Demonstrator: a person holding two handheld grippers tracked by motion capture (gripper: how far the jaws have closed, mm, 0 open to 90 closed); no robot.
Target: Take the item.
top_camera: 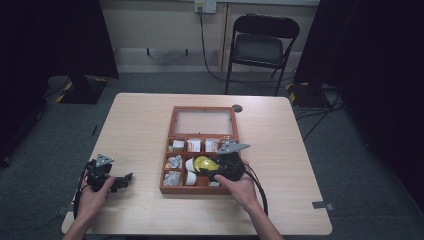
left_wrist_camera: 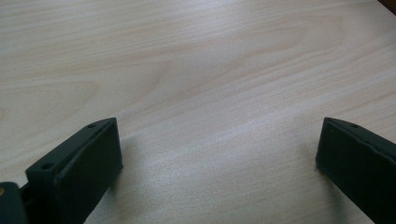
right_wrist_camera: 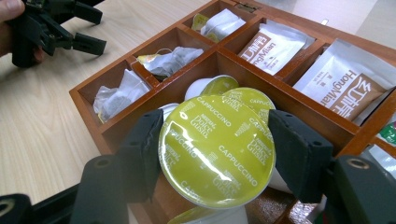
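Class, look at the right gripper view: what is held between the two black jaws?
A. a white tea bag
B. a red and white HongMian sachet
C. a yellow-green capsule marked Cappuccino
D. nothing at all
C: the right gripper has both jaws pressed against the rim of the yellow-green capsule, whose lid reads Cappuccino, above the wooden box.

Yellow-green foil lid of the coffee capsule [right_wrist_camera: 217, 149]: "CAPPUCCINO" printed repeatedly in white, alternating with the brand mark "NESCAFÉ Dolce Gusto" in smaller lettering. Second capsule lid [right_wrist_camera: 252, 102] directly behind it: the same "CAPPUCCINO" wording, partly covered. White-and-brown sachet [right_wrist_camera: 348, 86] in the far compartment of the wooden box [right_wrist_camera: 280, 100]: "HongMian" in white Latin letters beside Chinese characters too small to read. Neighbouring sachet [right_wrist_camera: 275, 46]: the same band, only "…Mian" legible.
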